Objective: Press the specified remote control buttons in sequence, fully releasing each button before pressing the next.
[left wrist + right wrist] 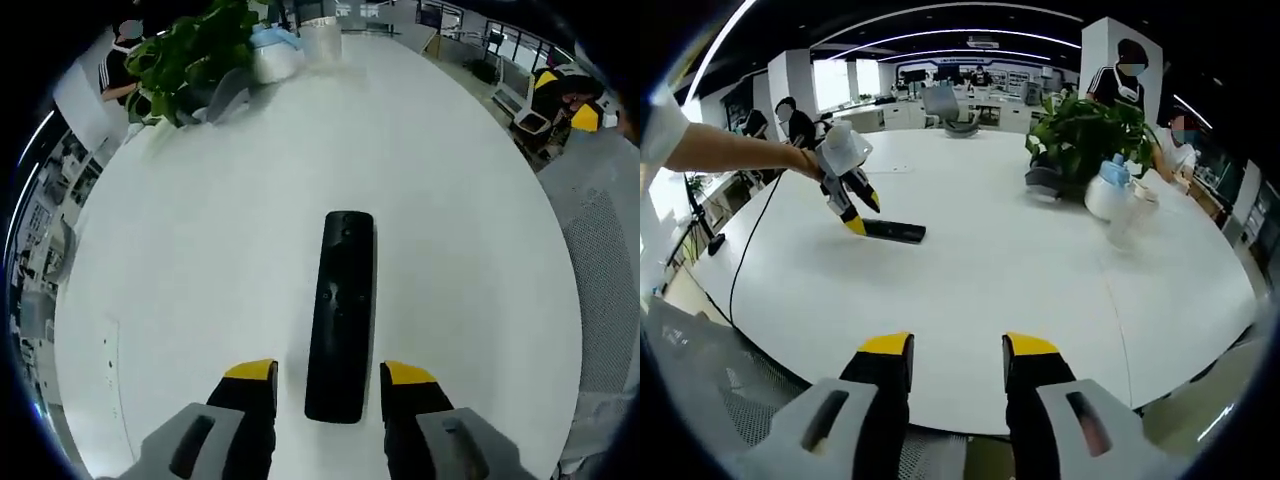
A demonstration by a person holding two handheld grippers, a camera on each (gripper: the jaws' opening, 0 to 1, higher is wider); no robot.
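A black remote control (pixel 342 310) lies flat on the white table (pixel 200 280), its near end between the yellow-tipped fingers of my left gripper (pixel 330 373). The jaws stand open on either side of it, without touching it as far as I can see. In the right gripper view the same remote (pixel 894 231) lies far off on the table, with the left gripper (pixel 856 214) held by a person's arm just over its left end. My right gripper (pixel 956 347) hovers open over the table's near edge, nothing between its fingers.
A potted green plant (pixel 1088 133) and a white bottle with a blue cap (pixel 1107 192) stand at the table's far side. A black cable (pixel 750 250) trails over the left edge. Mesh chair backs (pixel 600 260) sit by the table. People stand in the background.
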